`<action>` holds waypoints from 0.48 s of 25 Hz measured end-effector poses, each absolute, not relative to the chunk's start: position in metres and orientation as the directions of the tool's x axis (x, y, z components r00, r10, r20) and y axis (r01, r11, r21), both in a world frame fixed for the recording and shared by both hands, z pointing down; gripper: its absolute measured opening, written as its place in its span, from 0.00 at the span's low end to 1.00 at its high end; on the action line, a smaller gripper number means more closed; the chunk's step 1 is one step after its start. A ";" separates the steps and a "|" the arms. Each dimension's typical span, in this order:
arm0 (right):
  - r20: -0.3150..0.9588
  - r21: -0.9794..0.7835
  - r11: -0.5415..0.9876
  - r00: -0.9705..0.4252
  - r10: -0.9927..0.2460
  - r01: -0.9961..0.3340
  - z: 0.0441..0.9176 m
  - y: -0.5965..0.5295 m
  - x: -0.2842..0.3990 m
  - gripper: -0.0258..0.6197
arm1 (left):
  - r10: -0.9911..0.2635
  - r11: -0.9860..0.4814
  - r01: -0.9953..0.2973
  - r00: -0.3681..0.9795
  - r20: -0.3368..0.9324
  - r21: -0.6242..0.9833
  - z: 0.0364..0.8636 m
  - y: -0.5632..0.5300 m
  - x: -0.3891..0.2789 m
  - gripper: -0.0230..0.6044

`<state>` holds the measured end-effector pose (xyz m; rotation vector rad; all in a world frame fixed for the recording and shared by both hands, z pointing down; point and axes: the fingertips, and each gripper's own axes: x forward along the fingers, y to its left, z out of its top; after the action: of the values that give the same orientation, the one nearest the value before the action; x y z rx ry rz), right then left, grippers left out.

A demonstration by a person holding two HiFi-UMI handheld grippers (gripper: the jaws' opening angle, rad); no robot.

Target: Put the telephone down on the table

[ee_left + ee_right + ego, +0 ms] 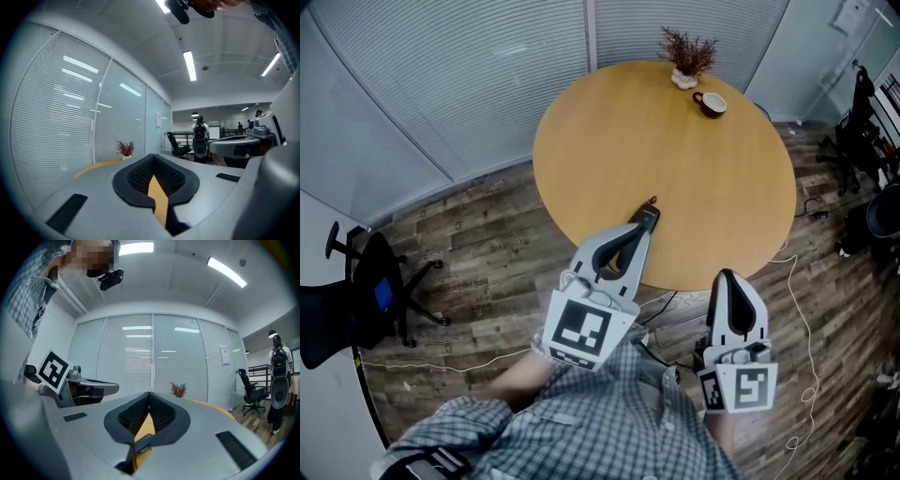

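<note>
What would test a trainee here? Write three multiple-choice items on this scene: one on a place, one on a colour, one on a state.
1. Where on the table is the plant?
A. At the near edge.
B. At the far edge, beside the cup.
C. In the centre.

2. What colour is the table top?
A. Light brown.
B. White.
C. Black.

3. How does the left gripper stand?
A. Jaws wide apart.
B. Jaws closed on the cup.
C. Jaws together.

Answers:
1 B: the head view shows the plant at the rim farthest from the person, next to the cup.
2 A: the top is a light wood tone.
3 C: the left gripper view shows its tips meeting.
</note>
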<state>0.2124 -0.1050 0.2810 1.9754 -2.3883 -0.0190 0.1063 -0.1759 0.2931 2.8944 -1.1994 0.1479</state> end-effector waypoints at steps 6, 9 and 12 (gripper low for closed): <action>0.032 0.038 0.201 -0.200 -0.979 -0.979 0.284 -0.109 0.208 0.05 | -0.703 -0.710 -0.703 0.704 0.101 -0.039 0.298 -0.176 0.104 0.05; 0.037 0.039 0.211 -0.210 -0.977 -0.977 0.284 -0.111 0.204 0.05 | -0.702 -0.711 -0.702 0.705 0.103 -0.038 0.297 -0.177 0.103 0.05; 0.038 0.041 0.215 -0.213 -0.976 -0.976 0.284 -0.112 0.200 0.05 | -0.700 -0.713 -0.700 0.707 0.104 -0.038 0.298 -0.178 0.102 0.05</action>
<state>0.2004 -0.1125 0.2842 1.9348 -2.4049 -0.0131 0.1024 -0.1782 0.2979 2.8982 -1.1883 0.1740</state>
